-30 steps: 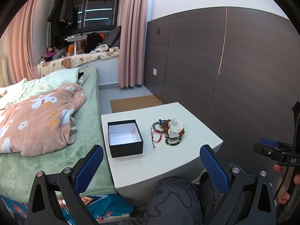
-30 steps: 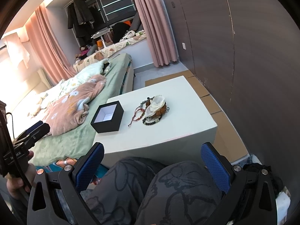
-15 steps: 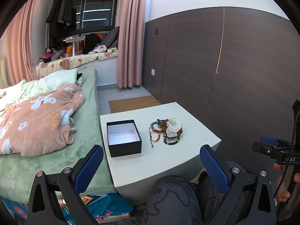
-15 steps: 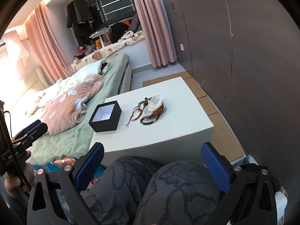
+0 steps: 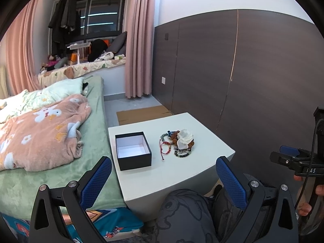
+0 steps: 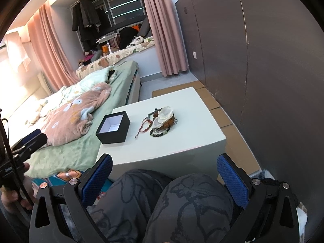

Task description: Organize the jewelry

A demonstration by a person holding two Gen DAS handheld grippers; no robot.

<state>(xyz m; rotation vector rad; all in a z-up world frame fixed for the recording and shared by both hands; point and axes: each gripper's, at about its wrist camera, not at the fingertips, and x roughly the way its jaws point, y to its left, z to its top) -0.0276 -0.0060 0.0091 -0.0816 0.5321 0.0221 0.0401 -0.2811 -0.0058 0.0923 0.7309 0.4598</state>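
Observation:
An open black box with a white inside (image 5: 132,149) (image 6: 113,126) stands on the left part of a white table (image 5: 182,172) (image 6: 178,143). To its right lies a heap of jewelry: a white shell-like piece (image 5: 183,137) (image 6: 164,115), a red cord bracelet (image 5: 165,148) (image 6: 144,126) and dark bead bracelets (image 5: 182,152) (image 6: 160,131). My left gripper (image 5: 164,180) is open and empty, held back from the table above the person's knees. My right gripper (image 6: 165,179) is open and empty, also short of the table.
A bed with a green sheet and a pink blanket (image 5: 40,129) lies left of the table. A dark panelled wall (image 5: 253,77) runs along the right. Cardboard (image 5: 141,114) lies on the floor behind the table. The person's knees (image 6: 172,202) fill the foreground.
Both views have shifted slightly; the table and box sit a little nearer and lower. Both grippers stay open and empty. Nothing on the table has moved.

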